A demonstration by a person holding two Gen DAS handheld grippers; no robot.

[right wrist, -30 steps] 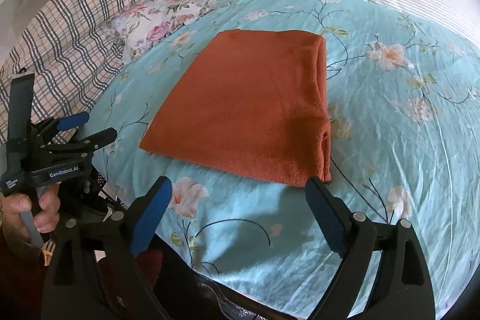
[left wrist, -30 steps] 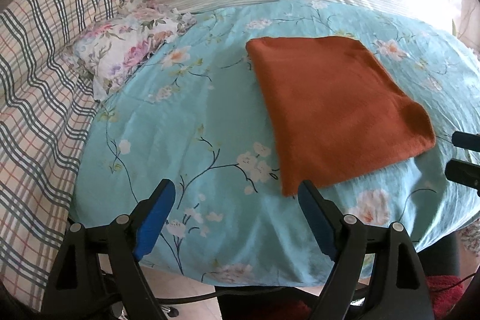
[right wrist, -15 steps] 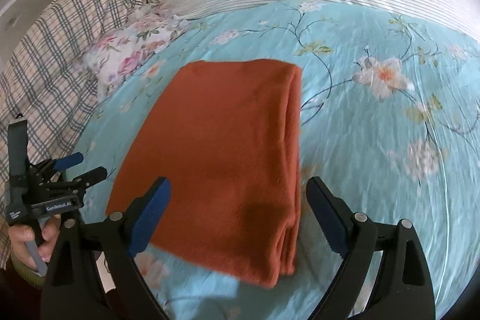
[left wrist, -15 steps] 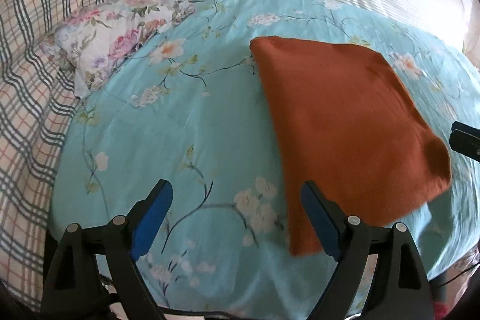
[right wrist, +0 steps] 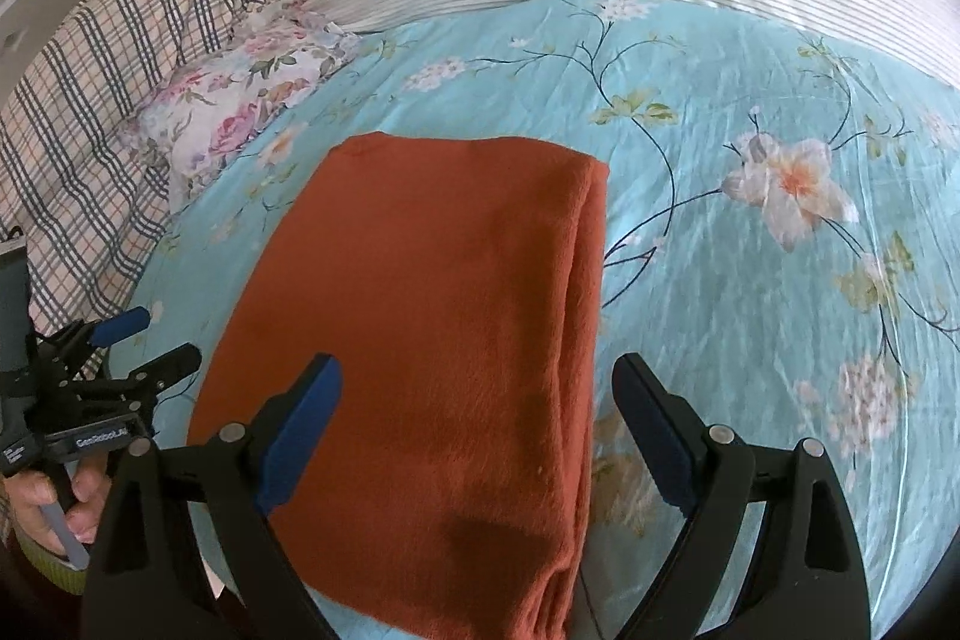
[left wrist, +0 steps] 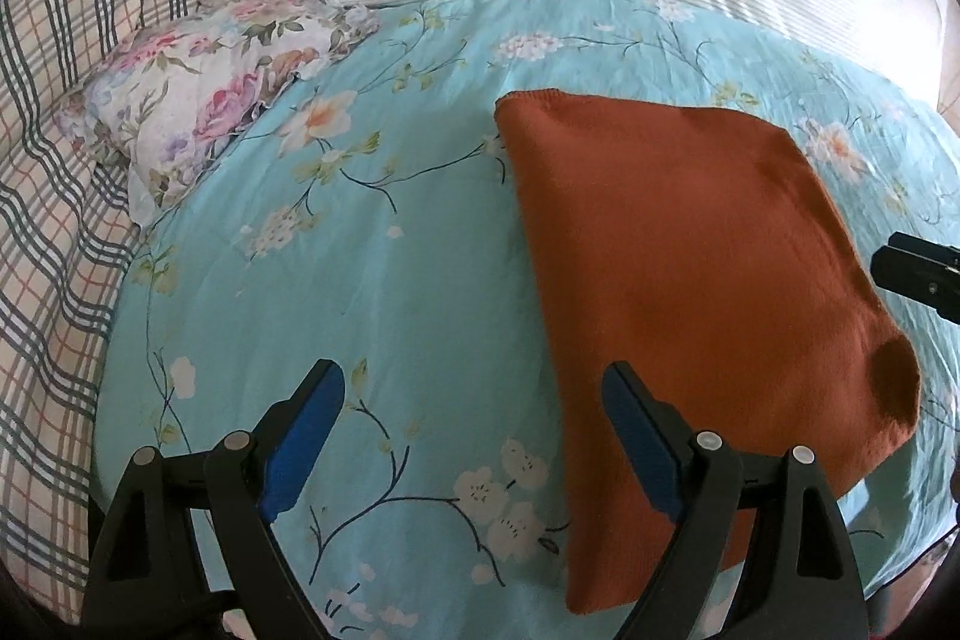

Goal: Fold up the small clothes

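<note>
Bed (left wrist: 420, 280), turquoise floral cover: folded rust cloth (left wrist: 690, 250), floral pillow (left wrist: 198, 118) on it.

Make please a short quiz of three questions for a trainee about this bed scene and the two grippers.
1. True or false: the rust-orange cloth lies folded on the turquoise floral sheet.
2. Which gripper hangs over the cloth's double-layered edge: A left gripper, B right gripper?
3. Fill in: both grippers' jaws are ____.

Key: 1 true; 2 B; 3 open, holding nothing.
</note>
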